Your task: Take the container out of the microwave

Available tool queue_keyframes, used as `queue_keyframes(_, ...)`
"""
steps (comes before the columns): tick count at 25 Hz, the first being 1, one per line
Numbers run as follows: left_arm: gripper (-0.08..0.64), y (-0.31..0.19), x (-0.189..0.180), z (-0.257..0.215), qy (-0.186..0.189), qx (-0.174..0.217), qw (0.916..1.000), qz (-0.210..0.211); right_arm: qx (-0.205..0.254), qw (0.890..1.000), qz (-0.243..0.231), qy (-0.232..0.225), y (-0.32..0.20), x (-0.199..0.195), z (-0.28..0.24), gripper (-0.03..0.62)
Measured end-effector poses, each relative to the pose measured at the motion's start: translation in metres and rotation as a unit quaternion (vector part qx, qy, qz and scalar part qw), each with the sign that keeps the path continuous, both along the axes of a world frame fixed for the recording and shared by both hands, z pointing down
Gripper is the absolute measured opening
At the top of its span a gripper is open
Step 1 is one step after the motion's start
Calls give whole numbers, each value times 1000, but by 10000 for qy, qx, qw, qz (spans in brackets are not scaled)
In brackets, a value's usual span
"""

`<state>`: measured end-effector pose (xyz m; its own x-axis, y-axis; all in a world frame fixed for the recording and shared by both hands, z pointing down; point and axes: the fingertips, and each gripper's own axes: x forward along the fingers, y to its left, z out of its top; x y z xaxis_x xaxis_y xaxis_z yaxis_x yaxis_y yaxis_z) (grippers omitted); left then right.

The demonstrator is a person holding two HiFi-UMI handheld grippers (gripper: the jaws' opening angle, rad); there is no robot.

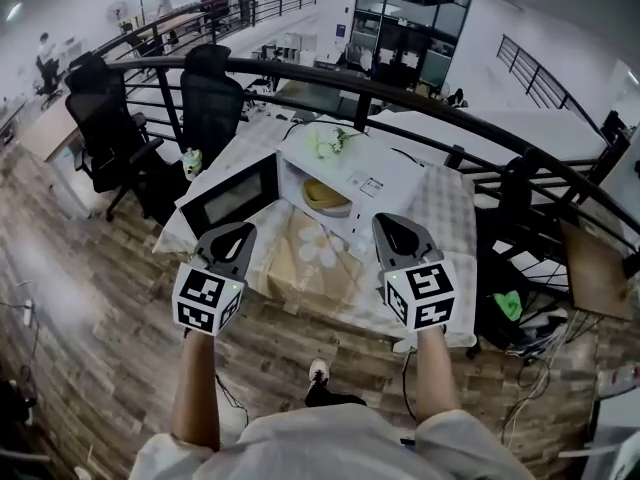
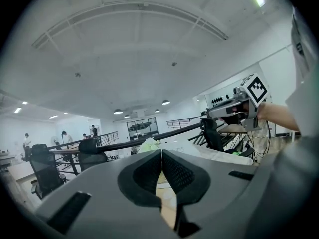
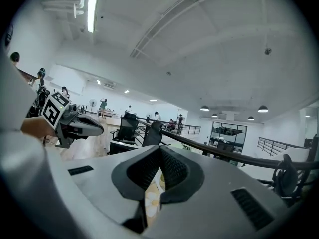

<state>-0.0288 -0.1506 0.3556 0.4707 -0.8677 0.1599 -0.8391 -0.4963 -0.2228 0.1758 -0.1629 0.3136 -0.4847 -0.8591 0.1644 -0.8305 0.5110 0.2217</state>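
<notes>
A white microwave point(image 1: 372, 173) stands on a table with its door point(image 1: 232, 196) swung open to the left. Inside its cavity sits a shallow yellowish container point(image 1: 326, 196). Both grippers hover short of the table's near edge, apart from the microwave. My left gripper point(image 1: 240, 230) is in front of the open door and my right gripper point(image 1: 392, 222) in front of the microwave's right half. In the left gripper view the left gripper point(image 2: 162, 156) has its pads pressed together with nothing between them. In the right gripper view the right gripper point(image 3: 159, 156) is shut and empty too.
The table point(image 1: 445, 208) carries a floral cloth, and white flowers point(image 1: 330, 140) lie on top of the microwave. A small cup point(image 1: 192, 160) stands at the table's left corner. A black curved railing point(image 1: 420, 103) runs behind it, with office chairs point(image 1: 210, 98) to the left. The floor is wooden.
</notes>
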Motion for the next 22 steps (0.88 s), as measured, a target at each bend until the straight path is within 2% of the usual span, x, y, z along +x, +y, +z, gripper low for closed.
queue_keyframes(5, 20, -65, 21, 3, -41, -70, 10000, -34, -71, 9997, -228, 104, -65, 11, 4, 14)
queue_keyframes(12, 20, -121, 34, 9, -70, -135, 9998, -151, -278, 9972, -627, 296, -118, 8, 17, 12)
queue_keyframes(16, 20, -143, 30, 20, -62, -251, 9995, -165, -262, 9968, -690, 314, -144, -2, 26, 14)
queue_keyframes(22, 20, -169, 5, 40, -37, -463, 9989, -75, -707, 9927, -941, 252, -167, -38, 54, 12)
